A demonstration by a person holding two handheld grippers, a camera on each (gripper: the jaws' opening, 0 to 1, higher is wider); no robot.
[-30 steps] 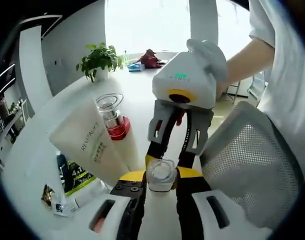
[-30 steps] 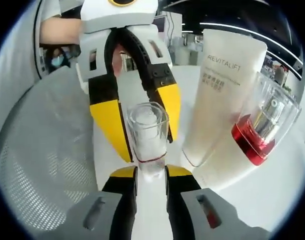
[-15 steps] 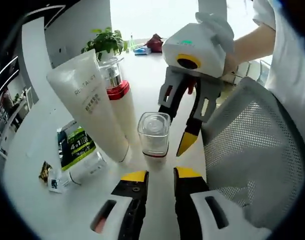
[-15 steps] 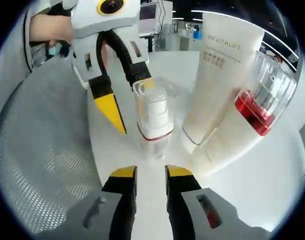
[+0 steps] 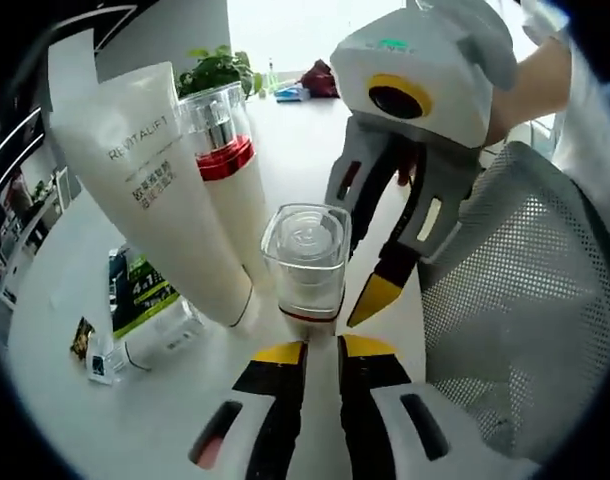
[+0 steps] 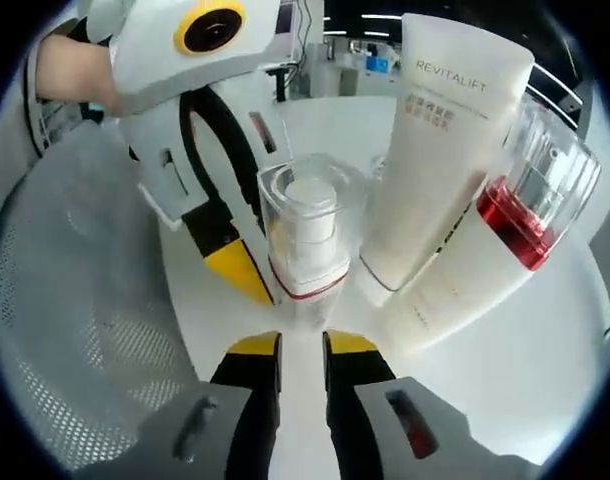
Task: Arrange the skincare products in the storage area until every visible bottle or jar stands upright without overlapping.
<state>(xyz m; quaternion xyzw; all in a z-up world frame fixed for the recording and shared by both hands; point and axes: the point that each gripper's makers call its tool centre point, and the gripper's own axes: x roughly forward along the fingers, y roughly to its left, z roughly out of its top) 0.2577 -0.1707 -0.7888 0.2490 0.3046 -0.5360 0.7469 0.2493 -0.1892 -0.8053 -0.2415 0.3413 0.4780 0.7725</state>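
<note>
The white worktop (image 5: 45,330) runs open toward the left and lower left of the left gripper view, its far edge curving past a potted plant (image 5: 217,70) at upper centre. A grey mesh chair back (image 5: 525,300) closes off the right side of that view, and the left side of the right gripper view. The tall white tube (image 5: 155,190) marked REVITALIFT stands cap-down at upper left, touching or just beside the red-collared pump bottle (image 5: 225,170). The small clear-capped bottle (image 5: 305,260) stands upright at centre frame, just beside the tube's base. A green-labelled sachet (image 5: 140,300) lies flat at lower left, apart from the standing group. The left tongs (image 5: 318,352) are narrow and empty, just short of the small bottle. The right tongs (image 6: 300,343) are likewise narrow and empty, tips near the bottle base.
</note>
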